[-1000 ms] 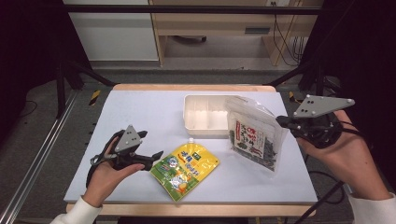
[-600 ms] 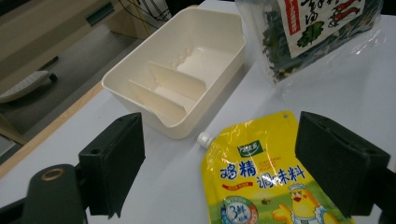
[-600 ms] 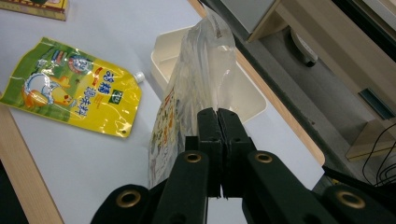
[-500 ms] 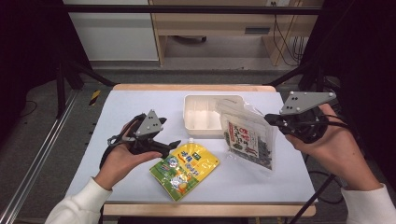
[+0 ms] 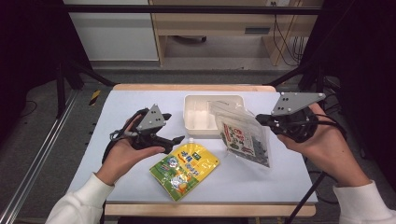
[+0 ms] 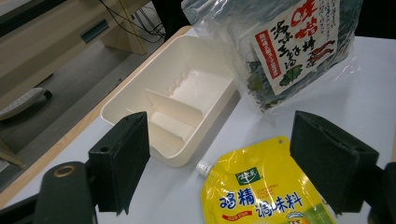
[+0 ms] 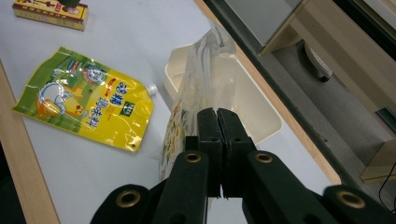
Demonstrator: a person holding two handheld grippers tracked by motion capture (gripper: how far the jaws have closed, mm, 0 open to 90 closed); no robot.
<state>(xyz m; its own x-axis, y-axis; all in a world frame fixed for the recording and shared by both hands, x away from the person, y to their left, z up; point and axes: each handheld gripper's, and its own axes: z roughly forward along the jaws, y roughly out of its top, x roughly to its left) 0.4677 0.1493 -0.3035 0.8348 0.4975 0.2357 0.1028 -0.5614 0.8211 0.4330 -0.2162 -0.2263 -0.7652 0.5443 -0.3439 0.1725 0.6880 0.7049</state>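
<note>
Both grippers are in use. One right gripper [image 5: 259, 120] has its jaws pressed together on the edge of a clear seaweed bag [image 5: 243, 138], which hangs from the pinch, raised and tilted, partly over the near right corner of the white tray [image 5: 191, 119] and partly over the table [image 5: 116, 112]. In the right gripper view the two black jaws meet with only the thin film of the bag [image 7: 196, 93] between them. One left gripper [image 5: 175, 139] hovers above the table with its jaws apart and nothing between them; they have just been closing a little. Its tips point toward the yellow pouch [image 5: 185, 169].

Counted: one white tray, split inside by a single upright divider [image 6: 173, 109] into two compartments; one seaweed bag; one yellow pouch with one small white spout cap [image 6: 202, 167]; one flat box [image 7: 50, 11] with a red and yellow side at the far edge of the right gripper view.

Writing: the bag's white label [image 6: 299, 39] carries large red and black Chinese characters, too slanted to read surely. The pouch [image 6: 261, 196] lies flat just beside the tray's near wall and bears a green logo and blue characters reading 鸡精调味料.
</note>
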